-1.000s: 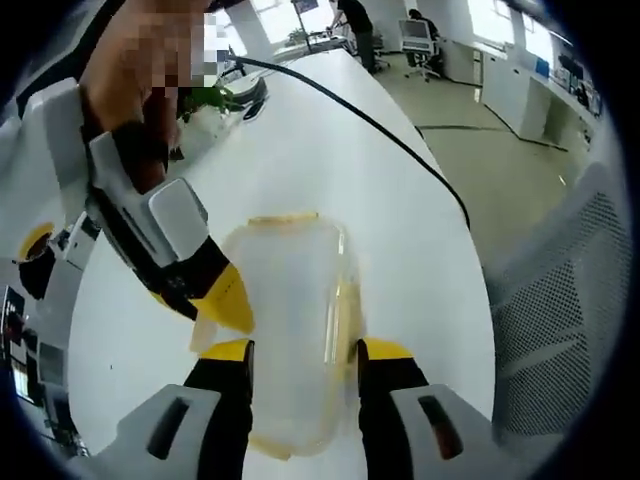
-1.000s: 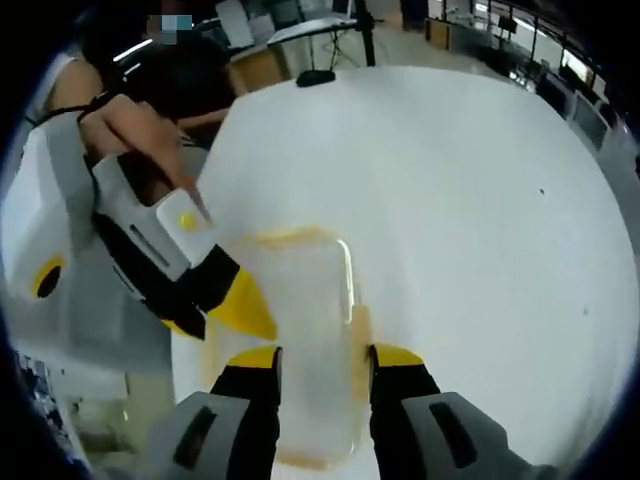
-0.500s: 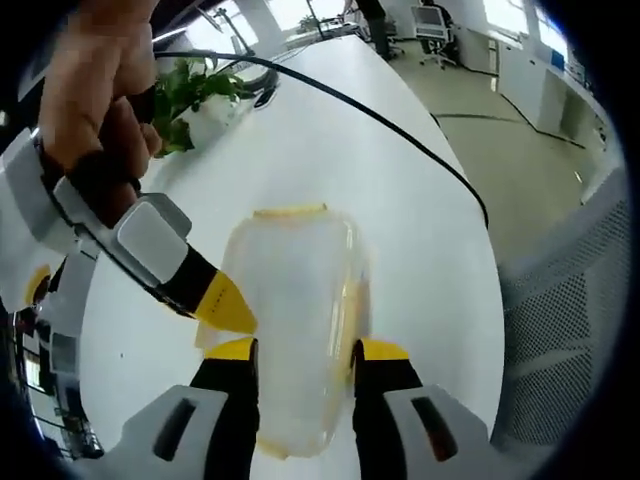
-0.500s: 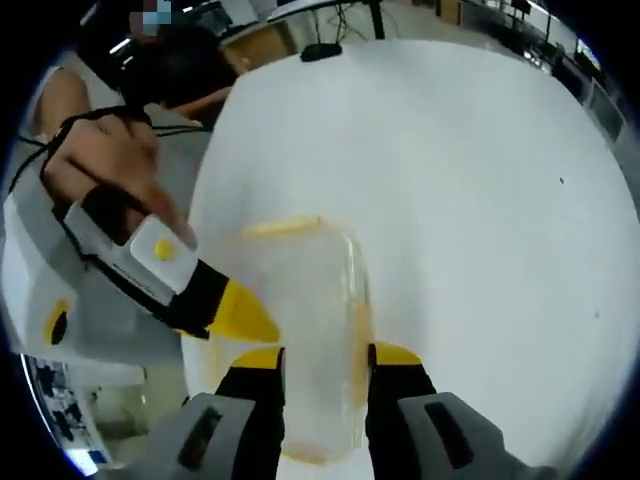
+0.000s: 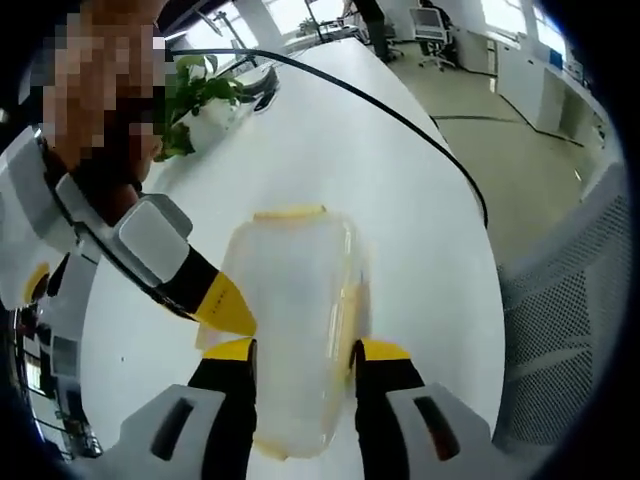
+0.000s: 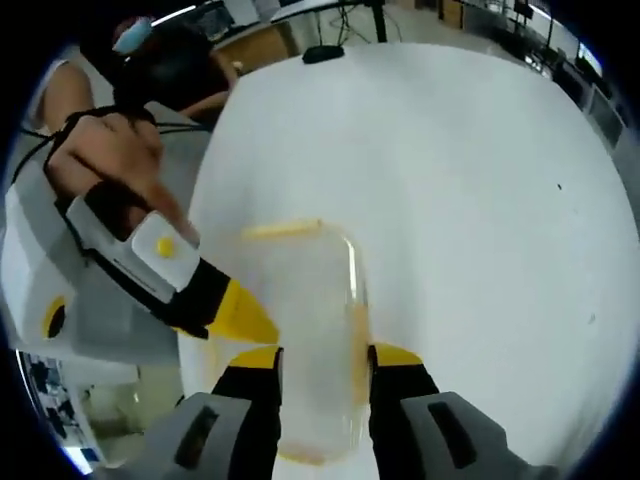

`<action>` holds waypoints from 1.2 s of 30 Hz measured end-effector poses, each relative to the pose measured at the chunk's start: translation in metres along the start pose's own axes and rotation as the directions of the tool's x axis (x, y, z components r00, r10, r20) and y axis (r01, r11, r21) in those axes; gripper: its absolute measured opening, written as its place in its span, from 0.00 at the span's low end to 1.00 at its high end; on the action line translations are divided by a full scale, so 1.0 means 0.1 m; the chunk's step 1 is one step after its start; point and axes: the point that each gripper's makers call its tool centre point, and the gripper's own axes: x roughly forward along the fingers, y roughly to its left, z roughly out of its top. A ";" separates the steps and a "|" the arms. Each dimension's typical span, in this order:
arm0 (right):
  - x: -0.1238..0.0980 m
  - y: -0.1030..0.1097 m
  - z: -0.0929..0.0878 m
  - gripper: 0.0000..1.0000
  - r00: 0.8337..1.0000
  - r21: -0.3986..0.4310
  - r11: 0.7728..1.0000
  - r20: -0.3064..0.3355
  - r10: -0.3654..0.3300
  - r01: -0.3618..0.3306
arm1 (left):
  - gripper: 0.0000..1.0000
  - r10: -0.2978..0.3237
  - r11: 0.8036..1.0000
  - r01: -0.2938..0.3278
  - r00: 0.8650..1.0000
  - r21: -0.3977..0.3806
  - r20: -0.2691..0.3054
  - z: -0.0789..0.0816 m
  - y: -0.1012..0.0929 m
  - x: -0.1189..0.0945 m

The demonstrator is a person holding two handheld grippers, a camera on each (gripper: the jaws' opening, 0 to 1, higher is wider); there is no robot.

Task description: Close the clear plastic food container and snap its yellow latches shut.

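A clear plastic food container with yellow latches lies on the white table, lid on. A yellow latch shows at its far end and another runs along its right side. My left gripper is over the near part of the lid, jaws partway apart with clear plastic showing between them. The right gripper's yellow fingertip touches the container's left edge. In the right gripper view the container sits the same way under my right gripper, and the left gripper's fingertip meets its left edge.
A black cable crosses the white table. A potted green plant stands at the far left and a mesh chair is off the right edge. A person's hand holds the left gripper. More white table spreads to the right.
Both cameras shifted slightly over the last second. The container and both grippers keep nearly the same places. The left jaws stand a little closer together than a second ago.
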 end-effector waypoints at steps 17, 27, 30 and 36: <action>-0.09 -0.05 -0.07 0.36 0.994 0.002 0.994 0.012 -0.113 0.113 | 0.50 -0.066 0.998 0.067 0.998 0.017 -0.019 -0.03 -0.01 -0.04; -0.19 0.01 -0.15 0.43 0.988 0.016 0.989 0.044 -0.146 0.145 | 0.60 -0.081 0.997 0.081 0.997 0.010 -0.022 -0.13 0.11 -0.14; -0.20 0.04 -0.19 0.45 0.988 0.020 0.989 0.045 -0.148 0.147 | 0.62 -0.074 0.996 0.075 0.997 0.038 -0.028 -0.15 0.14 -0.14; -0.20 0.13 -0.27 0.50 0.988 0.030 0.989 0.050 -0.148 0.147 | 0.68 -0.084 0.996 0.084 0.996 0.033 -0.004 -0.13 0.19 -0.15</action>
